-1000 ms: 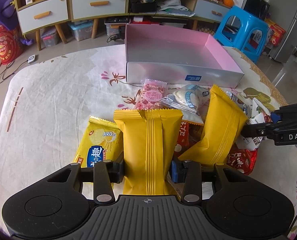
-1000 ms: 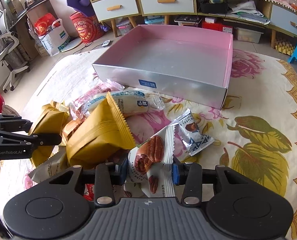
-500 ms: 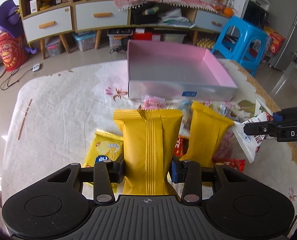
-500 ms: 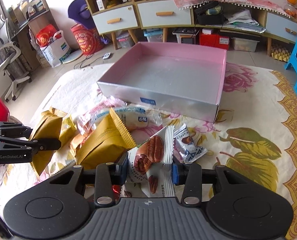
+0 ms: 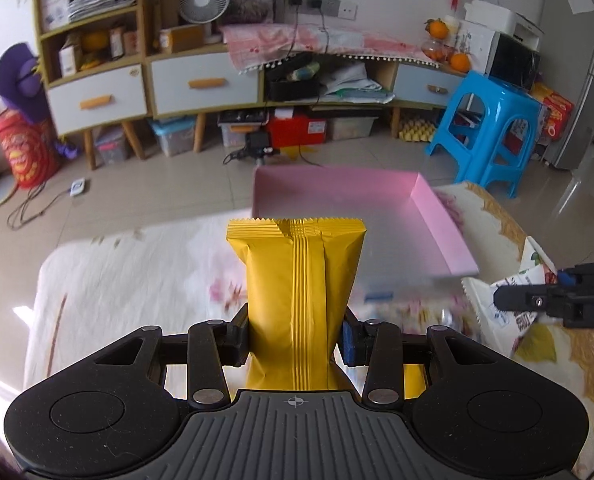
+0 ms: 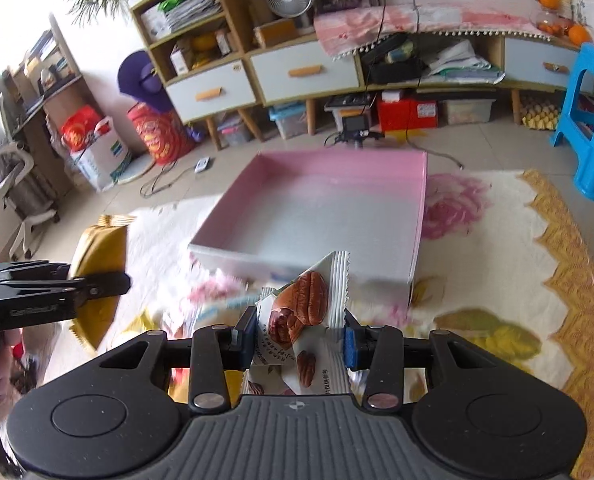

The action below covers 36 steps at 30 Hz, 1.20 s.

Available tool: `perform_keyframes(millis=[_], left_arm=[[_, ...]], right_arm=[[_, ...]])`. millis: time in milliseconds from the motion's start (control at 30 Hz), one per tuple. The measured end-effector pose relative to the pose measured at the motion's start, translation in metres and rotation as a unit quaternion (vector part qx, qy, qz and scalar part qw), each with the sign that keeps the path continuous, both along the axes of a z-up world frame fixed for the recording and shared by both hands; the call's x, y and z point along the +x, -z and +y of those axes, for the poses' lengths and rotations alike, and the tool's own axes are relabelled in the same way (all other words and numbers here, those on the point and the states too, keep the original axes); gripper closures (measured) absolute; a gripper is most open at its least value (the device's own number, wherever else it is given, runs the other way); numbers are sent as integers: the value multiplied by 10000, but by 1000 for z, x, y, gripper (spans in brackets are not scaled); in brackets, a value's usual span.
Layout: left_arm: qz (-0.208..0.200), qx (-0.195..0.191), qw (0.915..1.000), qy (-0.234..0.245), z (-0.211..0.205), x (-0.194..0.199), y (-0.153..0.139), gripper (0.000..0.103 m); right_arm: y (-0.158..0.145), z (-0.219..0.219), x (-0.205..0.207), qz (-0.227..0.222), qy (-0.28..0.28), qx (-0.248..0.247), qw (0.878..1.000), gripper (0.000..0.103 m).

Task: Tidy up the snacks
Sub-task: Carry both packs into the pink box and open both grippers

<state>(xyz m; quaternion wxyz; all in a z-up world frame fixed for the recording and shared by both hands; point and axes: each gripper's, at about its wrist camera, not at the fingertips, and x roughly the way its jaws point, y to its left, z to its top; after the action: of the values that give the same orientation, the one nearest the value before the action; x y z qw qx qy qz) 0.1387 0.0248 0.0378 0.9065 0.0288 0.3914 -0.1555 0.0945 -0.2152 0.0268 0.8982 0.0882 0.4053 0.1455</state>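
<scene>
Between the pinching fingers of the left claw [image 5: 295, 338] stands a yellow packet [image 5: 299, 280], the right claw [image 6: 299, 338] likewise clamps a pecan packet [image 6: 303, 312], while ahead the pink box [image 6: 419, 216] looks empty, with blurred snacks [image 6: 217, 300] below awaiting sorting.

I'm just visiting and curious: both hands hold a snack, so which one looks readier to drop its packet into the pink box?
Probably the right. Its gripper holds the pecan packet just short of the pink box and its near wall. The left gripper, with the yellow packet, looks farther back.
</scene>
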Motion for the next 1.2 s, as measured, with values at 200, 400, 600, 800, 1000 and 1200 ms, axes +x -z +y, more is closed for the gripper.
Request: perform_keyframes(millis=[200,400,600,800,1000,1200], left_arm=[[-24,192,9998,90,-33,51,16,65],[-22,344,9994,66,-50,86,41,65],[18,570,9984,22,-54,106,65,65],[163,765,9969,-29,-50,105,77,65],[394,833,9956,-161,-43,98,82,65],[510,904,9942,-279,-38,87,81,65]], right_arm=[[6,-6,36,-53,268,66,9996,71],[17,-10,63,-75,380,43,9992,71],[27,-12,81,-135,441,-12,9989,71],[33,-10,95,-125,415,-61,9990,71],[36,-4,101,-122,297,-101,9994,71],[39,6,104,-77,134,-144,9998,71]])
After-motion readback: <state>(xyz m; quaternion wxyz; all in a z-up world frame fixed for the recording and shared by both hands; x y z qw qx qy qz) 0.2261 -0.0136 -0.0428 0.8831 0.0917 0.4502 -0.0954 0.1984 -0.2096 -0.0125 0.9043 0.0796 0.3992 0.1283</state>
